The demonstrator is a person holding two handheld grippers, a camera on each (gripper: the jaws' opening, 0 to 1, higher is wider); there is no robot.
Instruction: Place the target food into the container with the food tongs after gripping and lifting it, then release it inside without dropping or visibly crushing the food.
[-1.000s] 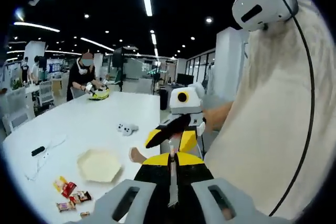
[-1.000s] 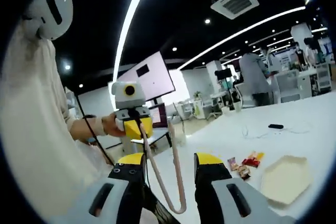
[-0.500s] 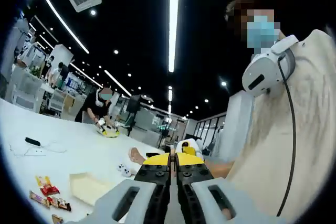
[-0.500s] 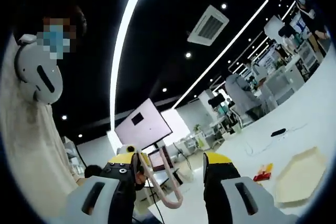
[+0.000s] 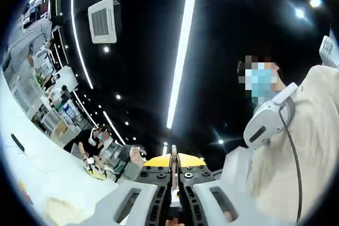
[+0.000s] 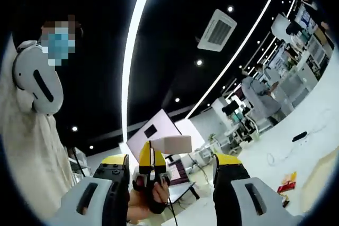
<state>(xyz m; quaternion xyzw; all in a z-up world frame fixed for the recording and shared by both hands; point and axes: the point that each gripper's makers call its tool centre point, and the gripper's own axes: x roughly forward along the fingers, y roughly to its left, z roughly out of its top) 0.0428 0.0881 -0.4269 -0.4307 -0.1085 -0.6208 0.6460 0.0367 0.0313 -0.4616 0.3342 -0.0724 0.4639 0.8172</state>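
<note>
Left gripper (image 5: 172, 163) was clenched, its two yellow-tipped jaws pressed together in the left gripper view, with a thin pale strip (image 5: 172, 152) pinched upright in the seam between them; whether that strip was the edge of the food tongs could not be told. That view looked steeply up from the white table (image 5: 24, 165), which showed only as a pale wedge at the lower left. On the table lay part of the beige container (image 5: 61, 211), low and to the left of the shut jaws and well apart from them. At the table's far end a masked person (image 5: 92, 142) bent over something yellow, and above the table ran a long ceiling light (image 5: 183, 51) and an air vent (image 5: 103, 20). Beside the table stood the operator in a cream top (image 5: 296, 162), with a white headset (image 5: 267, 123) hanging at the neck. Right gripper (image 6: 170, 162) was released, its jaws spread wide and holding nothing. Between them, in the right gripper view, the left gripper (image 6: 151, 158) showed with its yellow tips together, gripped from below by a hand (image 6: 151, 197). The table (image 6: 318, 130) lay off to the right of the open jaws; on it a rim of the container (image 6: 327, 172) showed at the view's edge, with the small red and yellow food packets (image 6: 288, 181) just beside it and nearer the right-hand jaw, all well apart from both grippers. A small black object (image 6: 299, 136) lay farther along the table.
</note>
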